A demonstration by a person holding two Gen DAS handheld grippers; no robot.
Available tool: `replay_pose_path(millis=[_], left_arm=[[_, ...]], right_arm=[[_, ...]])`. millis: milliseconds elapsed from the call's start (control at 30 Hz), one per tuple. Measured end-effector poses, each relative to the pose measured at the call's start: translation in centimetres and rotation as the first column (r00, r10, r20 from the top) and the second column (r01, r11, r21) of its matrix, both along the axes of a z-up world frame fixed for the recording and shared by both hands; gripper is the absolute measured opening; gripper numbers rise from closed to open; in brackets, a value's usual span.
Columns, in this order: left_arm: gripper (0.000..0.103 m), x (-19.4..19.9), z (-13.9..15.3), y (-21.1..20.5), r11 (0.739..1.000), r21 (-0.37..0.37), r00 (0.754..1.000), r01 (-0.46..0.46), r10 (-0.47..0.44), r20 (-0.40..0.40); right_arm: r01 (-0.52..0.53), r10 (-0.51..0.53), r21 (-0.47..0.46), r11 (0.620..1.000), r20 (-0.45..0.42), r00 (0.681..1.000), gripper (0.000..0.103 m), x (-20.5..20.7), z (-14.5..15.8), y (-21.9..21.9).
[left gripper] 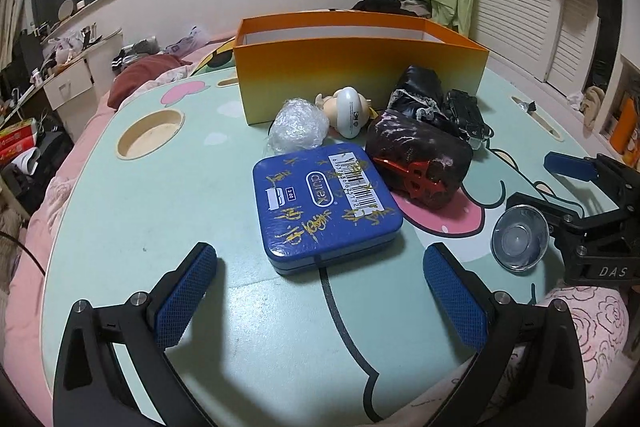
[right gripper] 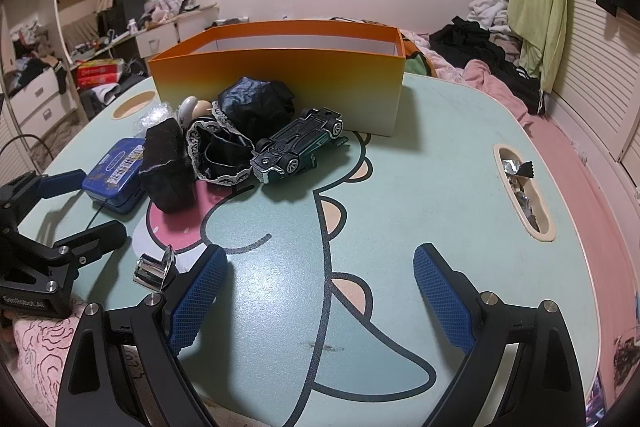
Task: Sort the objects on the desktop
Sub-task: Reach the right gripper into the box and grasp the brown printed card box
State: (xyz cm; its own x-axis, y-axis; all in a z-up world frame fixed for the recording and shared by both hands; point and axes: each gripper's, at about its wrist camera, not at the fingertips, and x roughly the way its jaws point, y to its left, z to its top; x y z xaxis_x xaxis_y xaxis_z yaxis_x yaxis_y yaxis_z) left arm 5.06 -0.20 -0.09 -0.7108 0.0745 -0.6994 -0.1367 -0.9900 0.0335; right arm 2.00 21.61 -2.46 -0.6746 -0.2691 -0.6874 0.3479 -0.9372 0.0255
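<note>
Blue tin (left gripper: 326, 201) lying flat on the mint-green bench (left gripper: 160, 195), just ahead of the left claw (left gripper: 320, 291), whose jaws stand released and empty. Behind the tin: dark pouch (left gripper: 420, 163), toy car (right gripper: 298, 145), orange box (left gripper: 360, 75). Right claw (right gripper: 320, 291) likewise released, holding nothing.

The right gripper (right gripper: 320, 291) hangs wide apart over the bare mint-green table (right gripper: 420, 155), nothing between its blue pads. Far ahead stands an orange box (right gripper: 280, 83), with an upturned toy car (right gripper: 298, 147) just before it. Left lies a blue tin (right gripper: 114, 171), the left gripper (right gripper: 80, 203) splayed near it.
</note>
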Motion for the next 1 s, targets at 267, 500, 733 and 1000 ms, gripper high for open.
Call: replay_pose_path(millis=[267, 500, 733, 1000], left_arm=[[0.103, 0.1, 0.0, 0.0, 1.000, 0.000, 1.000, 0.000, 0.000, 0.000], [0.103, 0.0, 0.0, 0.0, 1.000, 0.000, 1.000, 0.000, 0.000, 0.000], [0.103, 0.0, 0.2, -0.1, 1.000, 0.005, 1.000, 0.001, -0.001, -0.001], [0.103, 0.0, 0.3, -0.1, 1.000, 0.007, 1.000, 0.002, -0.002, -0.003]], right_arm=[[0.000, 0.000, 0.000, 1.000, 0.000, 1.000, 0.095, 0.0, 0.0, 0.0], [0.000, 0.000, 0.000, 1.000, 0.000, 1.000, 0.095, 0.0, 0.0, 0.0], [0.024, -0.027, -0.129, 0.991, -0.021, 0.999, 0.082, -0.2, 1.9, 1.8], [0.045, -0.023, -0.195, 0.980, 0.112, 0.993, 0.044, -10.7, 11.2, -0.2]])
